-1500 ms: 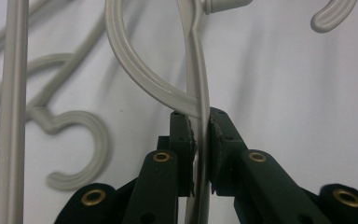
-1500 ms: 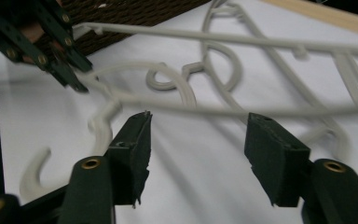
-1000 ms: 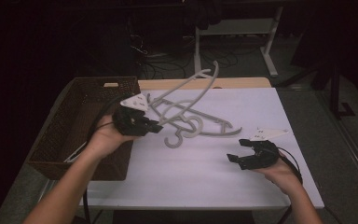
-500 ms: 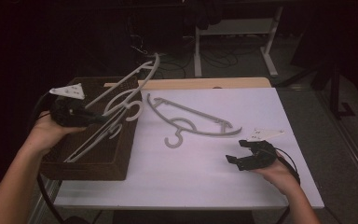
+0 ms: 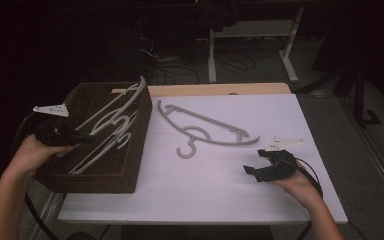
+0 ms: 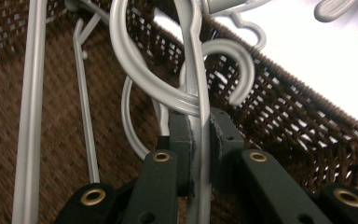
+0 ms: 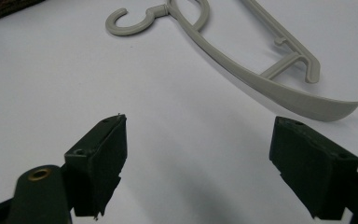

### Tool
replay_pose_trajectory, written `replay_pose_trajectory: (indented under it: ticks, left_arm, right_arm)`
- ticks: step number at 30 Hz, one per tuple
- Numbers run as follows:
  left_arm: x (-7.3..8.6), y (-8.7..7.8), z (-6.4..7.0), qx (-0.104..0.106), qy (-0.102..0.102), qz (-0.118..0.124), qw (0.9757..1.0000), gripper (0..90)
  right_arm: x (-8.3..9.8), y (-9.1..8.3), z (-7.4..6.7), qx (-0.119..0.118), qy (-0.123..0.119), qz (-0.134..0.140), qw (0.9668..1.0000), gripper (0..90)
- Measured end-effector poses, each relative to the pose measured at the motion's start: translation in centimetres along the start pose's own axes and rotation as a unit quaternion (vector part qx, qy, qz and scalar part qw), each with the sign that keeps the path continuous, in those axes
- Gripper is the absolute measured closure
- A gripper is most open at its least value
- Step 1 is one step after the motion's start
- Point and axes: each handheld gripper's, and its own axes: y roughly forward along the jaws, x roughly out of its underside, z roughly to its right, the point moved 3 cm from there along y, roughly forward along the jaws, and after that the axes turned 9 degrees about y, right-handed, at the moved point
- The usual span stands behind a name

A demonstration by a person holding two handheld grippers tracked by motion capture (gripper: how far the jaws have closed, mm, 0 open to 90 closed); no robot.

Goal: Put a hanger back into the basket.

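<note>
A grey plastic hanger is clamped between the closed jaws of the left gripper, the pads pressed on its thin bar, and it is held over the brown wicker basket at about nine o'clock on the table. In the left gripper view its hook is seen curling toward the basket's woven wall, with further grey hanger bars lying in the basket beside it. In the high view the hangers are seen slanting across the basket, one end rising over its far rim. A second hanger is laid flat on the white table top near the centre, its hook pointing toward six o'clock, well apart from the basket. The right gripper is rested at about four o'clock with its jaws spread wide and nothing between them; the flat hanger lies beyond its tips at twelve o'clock, untouched.
</note>
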Motion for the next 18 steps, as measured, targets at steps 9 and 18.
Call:
replay_pose_trajectory:
  ticks: [9,18]
  left_arm:
    - [2.4,1.3,-1.2,0.006,-0.032,-0.024,0.9992,80.1]
    - [1.5,0.8,-1.1,-0.018,-0.029,0.017,0.9993,48.4]
  right_arm:
    - [-0.1,0.0,-0.1,0.001,-0.003,0.001,1.0,18.7]
    - [-0.6,0.0,-0.2,-0.001,-0.003,0.005,1.0,18.6]
